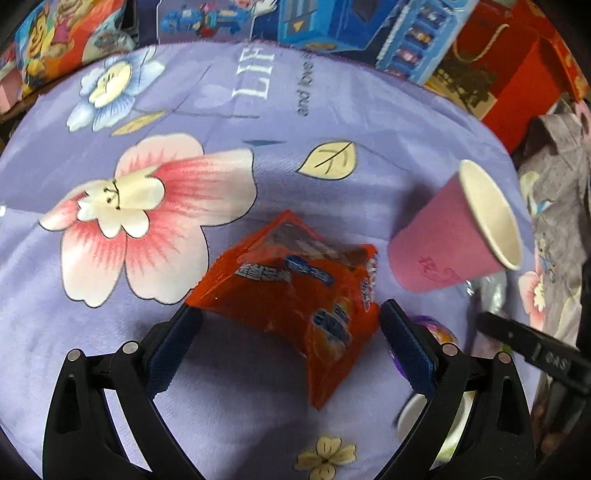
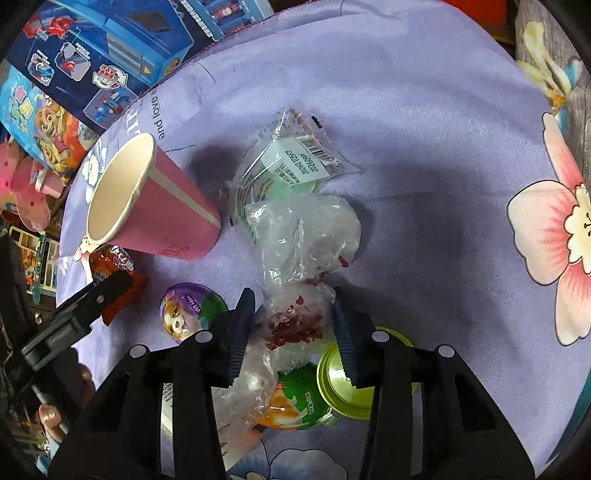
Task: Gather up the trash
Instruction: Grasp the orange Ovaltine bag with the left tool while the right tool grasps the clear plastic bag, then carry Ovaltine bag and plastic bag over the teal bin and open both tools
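Note:
An orange snack wrapper (image 1: 295, 291) lies crumpled on the purple flowered cloth (image 1: 258, 110), between the fingers of my left gripper (image 1: 290, 314), which is open around its near part. A pink paper cup (image 1: 454, 229) lies tipped on its side to the right; it also shows in the right wrist view (image 2: 155, 206). My right gripper (image 2: 293, 314) is closed on a clear plastic wrapper with red print (image 2: 295, 325). More clear plastic wrappers (image 2: 295, 206) lie just beyond it.
A purple capsule (image 2: 188, 314), a green-lidded can (image 2: 343, 384) and an orange-green packet (image 2: 295, 410) lie near the right gripper. Blue toy boxes (image 1: 351, 26) and a red bag (image 1: 517, 74) line the far edge. The left gripper (image 2: 74, 321) shows at left in the right wrist view.

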Available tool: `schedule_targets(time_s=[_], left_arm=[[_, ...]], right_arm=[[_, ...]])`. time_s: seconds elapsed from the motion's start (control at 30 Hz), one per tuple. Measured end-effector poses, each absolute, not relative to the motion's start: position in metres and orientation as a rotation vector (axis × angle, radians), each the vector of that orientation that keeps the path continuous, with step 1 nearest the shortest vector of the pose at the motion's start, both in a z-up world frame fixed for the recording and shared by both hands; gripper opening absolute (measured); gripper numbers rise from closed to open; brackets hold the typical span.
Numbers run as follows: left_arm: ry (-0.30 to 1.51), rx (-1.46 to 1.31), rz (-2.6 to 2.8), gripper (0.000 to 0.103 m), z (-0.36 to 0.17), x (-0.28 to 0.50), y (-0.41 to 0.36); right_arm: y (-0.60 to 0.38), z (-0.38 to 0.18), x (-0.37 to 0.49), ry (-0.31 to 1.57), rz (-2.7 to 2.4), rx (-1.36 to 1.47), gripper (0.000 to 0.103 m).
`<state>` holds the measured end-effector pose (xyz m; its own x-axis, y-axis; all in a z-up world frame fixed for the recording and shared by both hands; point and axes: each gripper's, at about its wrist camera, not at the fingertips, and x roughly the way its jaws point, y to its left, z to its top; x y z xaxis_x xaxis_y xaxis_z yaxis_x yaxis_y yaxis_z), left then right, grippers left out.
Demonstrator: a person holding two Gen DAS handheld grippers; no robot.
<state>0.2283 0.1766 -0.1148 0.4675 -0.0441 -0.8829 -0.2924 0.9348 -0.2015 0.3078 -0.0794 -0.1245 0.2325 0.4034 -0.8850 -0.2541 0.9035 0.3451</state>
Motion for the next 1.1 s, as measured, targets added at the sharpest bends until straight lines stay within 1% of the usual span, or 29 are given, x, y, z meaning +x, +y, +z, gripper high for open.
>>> schedule_targets(time_s=[0.17,0.23,0.27,0.3,0.4,0.47,0.77,0.97,1.1], left_arm=[[1.063,-0.326,0.176,0.097,-0.116,0.230,0.174],[1.053,-0.296,0.201,0.078,-0.115,0.227,0.173],[1.050,-0.276,0.215,0.059,-0.114,0.227,0.172],[1.049,-0.276,0.217,0.045,-0.113,0.225,0.172],[1.049,-0.297,0.214,0.037,-0.109,0.217,0.178],[1.046,-0.287,0.217,0.034,-0.106,0.211,0.177],[0.991,-0.246,0.180,0.033,-0.070,0.171,0.159],[0.947,-0.197,0.096,0.033,-0.036,0.152,0.121],[0.939,-0.151,0.010,0.033,-0.021,0.149,0.080]], right_arm=[[-0.081,-0.126,0.307,1.255,0.460,0.155,0.041],[-0.081,-0.124,0.305,1.248,0.463,0.154,0.040],[-0.081,-0.122,0.303,1.243,0.467,0.155,0.040],[-0.081,-0.121,0.301,1.238,0.470,0.155,0.040],[-0.083,-0.112,0.295,1.220,0.486,0.163,0.040],[-0.085,-0.104,0.290,1.204,0.495,0.172,0.040],[-0.117,-0.077,0.260,1.143,0.492,0.230,0.040],[-0.153,-0.060,0.234,1.097,0.482,0.288,0.040],[-0.183,-0.047,0.217,1.053,0.461,0.322,0.040]])
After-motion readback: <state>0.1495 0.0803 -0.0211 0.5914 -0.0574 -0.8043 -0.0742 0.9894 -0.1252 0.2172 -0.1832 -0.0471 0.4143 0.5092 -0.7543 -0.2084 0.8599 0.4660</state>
